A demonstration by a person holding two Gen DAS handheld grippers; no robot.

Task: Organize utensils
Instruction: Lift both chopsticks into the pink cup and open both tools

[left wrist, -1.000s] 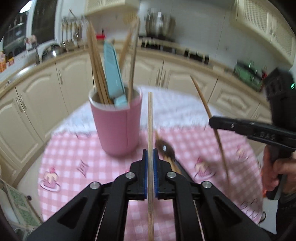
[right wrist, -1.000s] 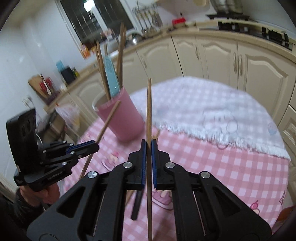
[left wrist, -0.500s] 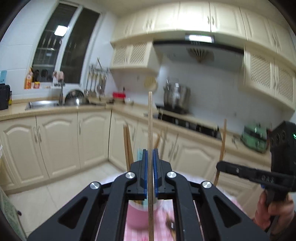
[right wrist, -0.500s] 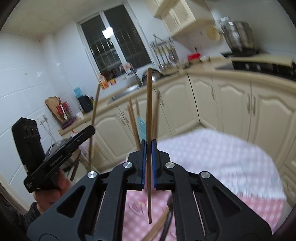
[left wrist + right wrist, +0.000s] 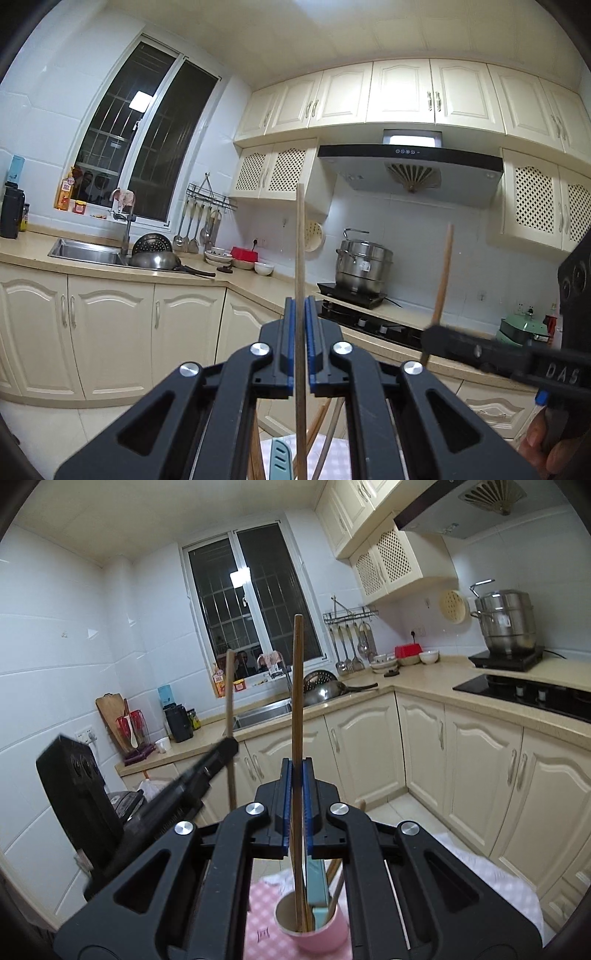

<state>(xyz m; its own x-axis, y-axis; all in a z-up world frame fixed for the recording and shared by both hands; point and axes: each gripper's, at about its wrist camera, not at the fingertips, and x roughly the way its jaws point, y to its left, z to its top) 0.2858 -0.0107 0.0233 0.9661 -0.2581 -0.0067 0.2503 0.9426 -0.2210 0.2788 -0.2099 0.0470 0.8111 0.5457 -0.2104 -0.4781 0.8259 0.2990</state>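
Left wrist view: left tool [image 5: 300,334] points level into the kitchen, blue pads pinched tight on one wooden chopstick [image 5: 300,258]. Stick stands upright, tip at 12 o'clock, tail running out the bottom of frame. Below the tool, at 6 o'clock, tops of other sticks [image 5: 318,428] and a teal flat utensil [image 5: 281,461] poke up; their holder is out of this frame. At 3 o'clock the right tool [image 5: 434,334] comes in from the side, clamped on a second chopstick [image 5: 443,273], slightly tilted, upper end leaning right. A hand [image 5: 546,446] grips it at 4 o'clock. Background: sink [image 5: 86,251] at 9 o'clock, steel pot [image 5: 364,266] on the hob right of centre.

Right wrist view: right tool [image 5: 296,805] pads are close on its chopstick [image 5: 296,686], but a thin gap shows on the right-hand pad side, so I cannot tell whether it is still gripping. Stick is near vertical; its lower end sits inside the pink cup [image 5: 316,923] at 6 o'clock. Cup stands on the pink check cloth [image 5: 264,919] on the surface, with the teal utensil [image 5: 317,886] and more sticks inside. Left tool [image 5: 231,744] at 9 o'clock, shut on its upright chopstick [image 5: 229,686], well left of the cup and above it.
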